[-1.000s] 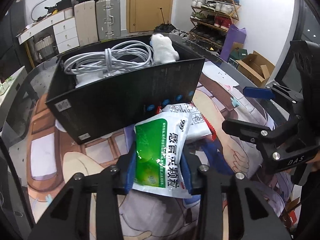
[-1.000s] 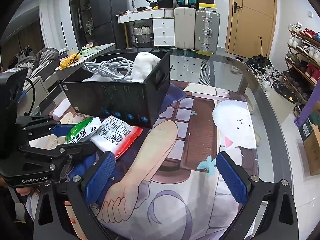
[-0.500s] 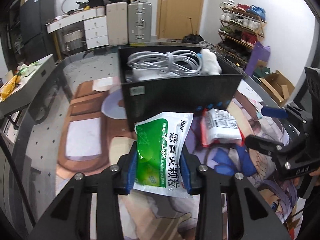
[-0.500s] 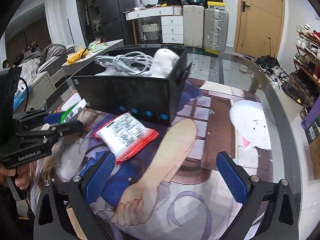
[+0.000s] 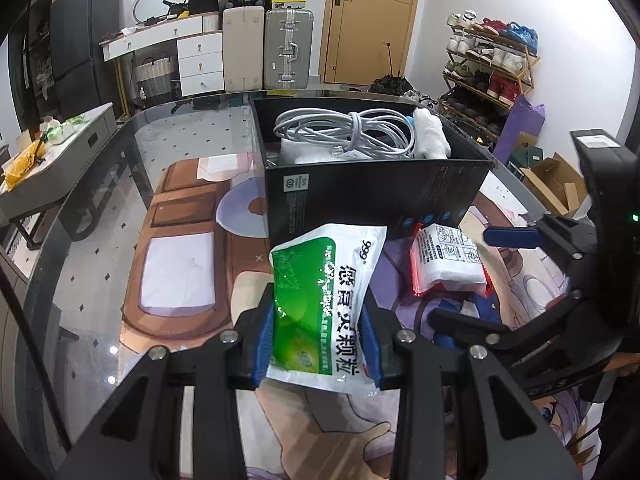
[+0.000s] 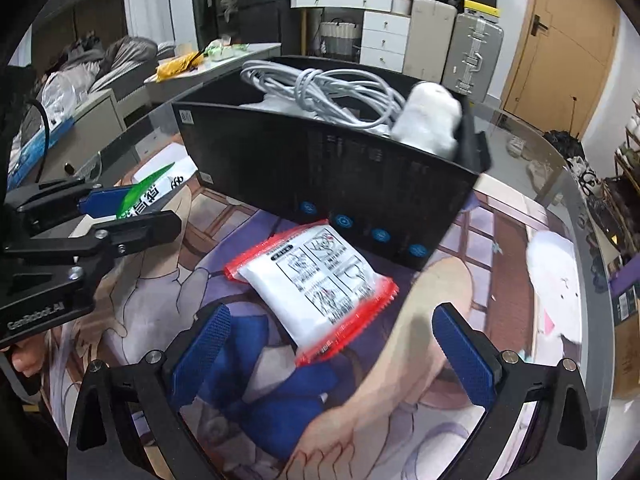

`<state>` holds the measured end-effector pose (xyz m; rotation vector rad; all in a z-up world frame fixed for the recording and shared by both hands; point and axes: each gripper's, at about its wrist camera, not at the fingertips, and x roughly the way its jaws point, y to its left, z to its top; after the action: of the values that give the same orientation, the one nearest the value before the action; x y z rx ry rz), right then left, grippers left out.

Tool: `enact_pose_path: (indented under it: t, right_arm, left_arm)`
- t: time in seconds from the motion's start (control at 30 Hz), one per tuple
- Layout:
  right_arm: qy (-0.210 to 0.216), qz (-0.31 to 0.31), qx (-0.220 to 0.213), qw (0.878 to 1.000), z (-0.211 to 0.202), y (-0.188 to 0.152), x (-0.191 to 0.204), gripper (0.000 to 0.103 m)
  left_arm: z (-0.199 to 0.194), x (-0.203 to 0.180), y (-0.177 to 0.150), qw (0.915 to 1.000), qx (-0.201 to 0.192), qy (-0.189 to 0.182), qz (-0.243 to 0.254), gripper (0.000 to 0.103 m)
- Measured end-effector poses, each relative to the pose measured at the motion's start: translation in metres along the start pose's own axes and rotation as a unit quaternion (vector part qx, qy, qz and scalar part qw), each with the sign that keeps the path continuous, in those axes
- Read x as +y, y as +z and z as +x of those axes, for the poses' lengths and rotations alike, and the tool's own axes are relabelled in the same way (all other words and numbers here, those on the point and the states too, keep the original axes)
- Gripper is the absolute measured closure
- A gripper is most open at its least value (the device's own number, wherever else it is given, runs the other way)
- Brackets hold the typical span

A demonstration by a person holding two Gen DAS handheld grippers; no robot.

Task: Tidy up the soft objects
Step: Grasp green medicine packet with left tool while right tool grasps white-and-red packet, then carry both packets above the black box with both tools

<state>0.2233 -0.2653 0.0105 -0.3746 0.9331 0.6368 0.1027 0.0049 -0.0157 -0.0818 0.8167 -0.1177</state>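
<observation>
Green and white plastic, the medicine pouch (image 5: 326, 308) is clamped between the blue pads of the left gripper (image 5: 318, 344), held clear of the bench (image 5: 100, 248) just in front of the black box (image 5: 376, 192). In the right wrist view the same pouch (image 6: 150, 196) shows edge-on in the left gripper (image 6: 120, 212), off the near left corner of the box (image 6: 320, 176).

The red-edged white packet (image 6: 316, 284) lies flat on the printed mat (image 6: 460, 292), directly in front of the box's long wall and close to it. The right gripper (image 6: 332, 356) stands with its fingers wide apart and holds nothing; the packet's near end lies between them and slightly ahead. Seen from the left wrist, the right gripper (image 5: 472, 276) is level with the packet (image 5: 444, 264), one blue pad above it and one black finger below.

Inside the box, a coil of grey-white cable (image 5: 344, 132) rests on top of white wrapped material, with a white plush toy (image 5: 430, 136) at the end of the box nearest the right gripper. Contact between the packet and the box wall cannot be determined.
</observation>
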Motion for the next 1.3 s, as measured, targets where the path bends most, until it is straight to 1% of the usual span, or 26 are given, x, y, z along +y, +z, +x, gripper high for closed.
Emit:
enact_pose_path:
  t: [0.1,0.27,0.37,0.43,0.5,0.53,0.63,0.73,0.93,1.3]
  right_arm:
    - [0.002,-0.005,0.001,1.000,0.006,0.006,0.002,0.001]
    - [0.024,-0.002,0.004,1.000,0.014,0.015,0.005,0.001]
    - [0.026,-0.002,0.001,1.000,0.014,0.017,0.007,0.003]
    - [0.028,-0.002,-0.006,1.000,0.011,0.017,0.008,0.016]
    - [0.026,-0.002,-0.006,1.000,0.009,0.017,0.010,0.020]
    - [0.028,-0.002,-0.008,1.000,0.007,0.015,0.009,0.025]
    - [0.029,0.006,-0.015,0.999,-0.001,0.006,0.005,0.031]
    - [0.029,0.012,-0.018,0.999,-0.008,-0.003,0.004,0.033]
    - [0.026,0.023,-0.019,0.999,-0.018,-0.017,0.007,0.033]
    - [0.018,0.024,-0.019,0.999,-0.024,-0.027,0.006,0.033]
  left_arm:
    - [0.000,0.002,0.000,1.0000,0.001,-0.004,-0.004,0.067]
    - [0.002,0.002,0.000,1.0000,0.001,-0.005,-0.003,0.067]
    - [0.002,0.004,0.000,1.0000,0.001,-0.005,-0.006,0.067]
    - [0.002,0.003,0.001,1.0000,0.002,-0.005,-0.007,0.067]
    - [0.002,0.003,0.001,1.0000,0.001,-0.003,-0.005,0.067]
    - [0.002,0.004,0.000,1.0000,0.001,-0.003,-0.004,0.067]
    - [0.003,0.004,0.000,1.0000,0.000,0.001,-0.002,0.067]
    - [0.003,0.000,0.000,1.0000,0.001,0.004,0.000,0.067]
    - [0.004,-0.004,-0.001,0.9998,0.003,0.017,0.008,0.067]
    - [-0.001,-0.011,-0.002,0.9996,0.000,0.027,0.011,0.067]
